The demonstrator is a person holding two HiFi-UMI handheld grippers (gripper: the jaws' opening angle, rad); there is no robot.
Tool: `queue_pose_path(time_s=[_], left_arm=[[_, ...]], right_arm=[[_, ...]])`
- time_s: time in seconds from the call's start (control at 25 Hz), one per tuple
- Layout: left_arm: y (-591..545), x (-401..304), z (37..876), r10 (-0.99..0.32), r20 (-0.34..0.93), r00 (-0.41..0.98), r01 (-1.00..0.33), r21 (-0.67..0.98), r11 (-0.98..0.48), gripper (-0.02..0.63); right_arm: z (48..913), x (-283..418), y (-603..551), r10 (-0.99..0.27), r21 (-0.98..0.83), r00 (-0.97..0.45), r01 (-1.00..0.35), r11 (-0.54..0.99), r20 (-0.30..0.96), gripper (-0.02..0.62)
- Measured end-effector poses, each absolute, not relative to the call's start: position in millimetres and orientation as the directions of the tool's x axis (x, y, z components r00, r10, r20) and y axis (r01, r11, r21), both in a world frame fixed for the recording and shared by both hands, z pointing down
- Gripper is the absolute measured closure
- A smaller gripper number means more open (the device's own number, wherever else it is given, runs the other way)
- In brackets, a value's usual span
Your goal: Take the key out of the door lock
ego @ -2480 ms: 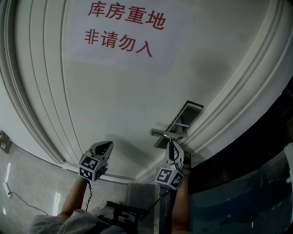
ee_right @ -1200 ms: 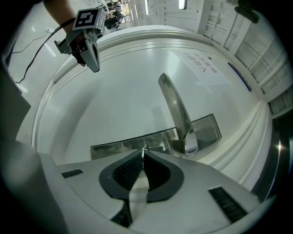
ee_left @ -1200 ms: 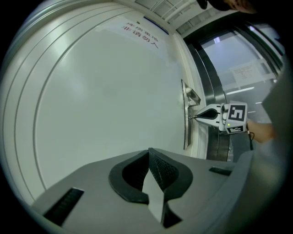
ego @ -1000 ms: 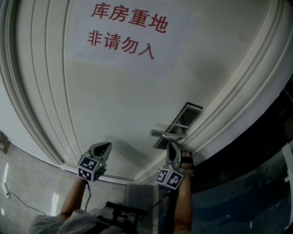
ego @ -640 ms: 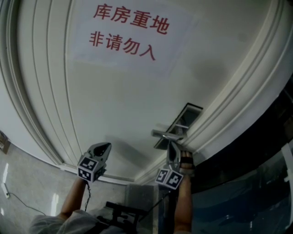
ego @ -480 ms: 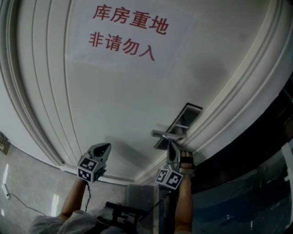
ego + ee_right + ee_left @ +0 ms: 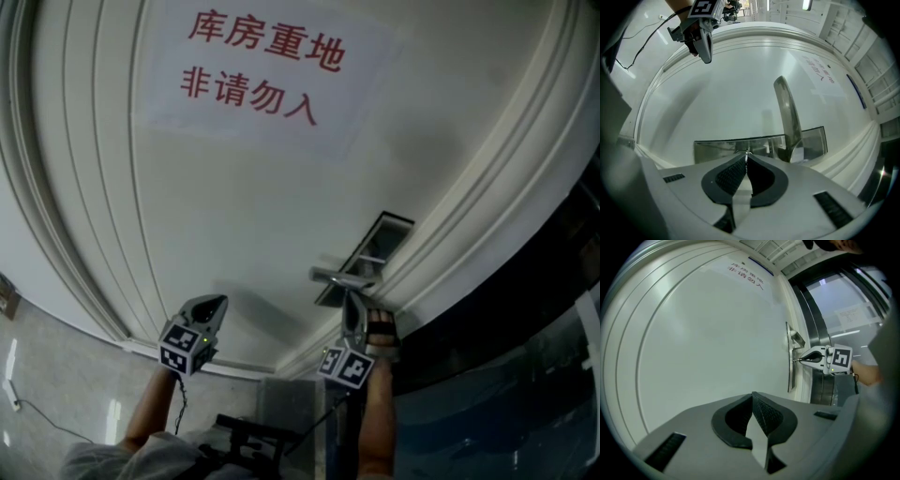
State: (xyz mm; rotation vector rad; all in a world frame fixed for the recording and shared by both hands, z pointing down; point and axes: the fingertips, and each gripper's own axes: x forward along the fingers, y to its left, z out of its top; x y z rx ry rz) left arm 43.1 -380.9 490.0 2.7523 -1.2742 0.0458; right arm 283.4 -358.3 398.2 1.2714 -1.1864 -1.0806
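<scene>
Our right tool (image 7: 746, 158) has its jaws pressed together on a thin sliver of metal at their very tips. We take this for the head of the key (image 7: 746, 153), seen edge-on, in the lower middle of the right gripper view. The key is seated in the shiny lock plate (image 7: 717, 150) that crosses that view just beyond the tips. The lever handle (image 7: 787, 112) rises from the plate just to the right of the key and reaches toward the upper middle of the frame. The plate is mounted on the white panelled door (image 7: 244, 206), which carries a paper notice (image 7: 253, 66) with red characters at the top of the head view. Our left tool (image 7: 752, 398) is closed on nothing. It is held off the door, well apart from the lock, at the lower left of the head view, so the right hand is clearly the nearer one. As we judge it, the key's long axis runs straight ahead of the right tool and into the door face. The coming pull should therefore go straight back along that line, without tilting the key toward the handle.
</scene>
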Motion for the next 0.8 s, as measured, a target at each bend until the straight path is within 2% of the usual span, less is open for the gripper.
queue_pose_path(time_s=[0.8], left_arm=[[-371.6,32.2,486.0,-0.758,0.067,0.649,-0.761,0.073,-0.645,0.6]], right_arm=[[400.1,282.9,-347.7,-0.992,0.999,0.122,-0.043,0.033,0.038,0.575]])
